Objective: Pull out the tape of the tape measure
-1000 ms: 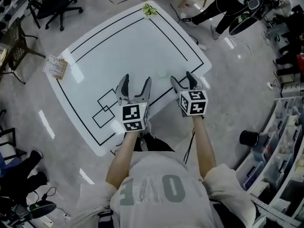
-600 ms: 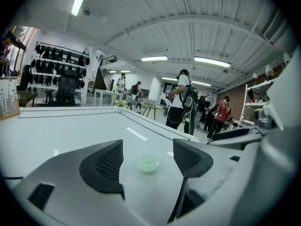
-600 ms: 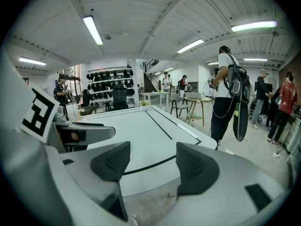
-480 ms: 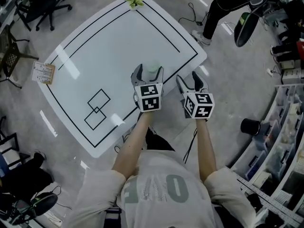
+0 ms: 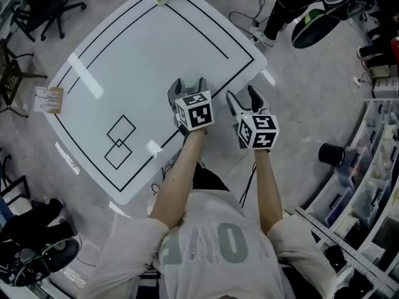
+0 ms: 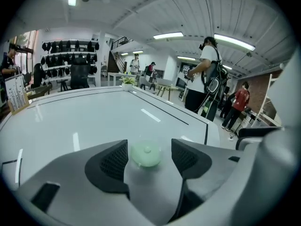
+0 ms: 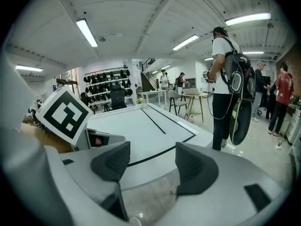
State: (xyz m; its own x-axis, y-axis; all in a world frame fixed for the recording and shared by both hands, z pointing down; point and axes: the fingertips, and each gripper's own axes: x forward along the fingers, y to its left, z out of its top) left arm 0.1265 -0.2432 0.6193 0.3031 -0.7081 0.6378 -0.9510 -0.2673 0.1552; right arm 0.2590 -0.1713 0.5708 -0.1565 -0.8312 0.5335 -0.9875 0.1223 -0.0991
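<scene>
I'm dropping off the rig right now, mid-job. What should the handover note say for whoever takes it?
Left tongs: open, one jaw on either side of the tape measure, not closed on it.
Right tongs: open, empty, beside the left tongs near the table edge.
Tape measure: pale green, round, lying on the white table near its edge.
Done: left tongs lined up on it.
Left: close the left tongs on it, then probably catch the tape end with the right tongs and pull. No tape shows out yet.
</scene>
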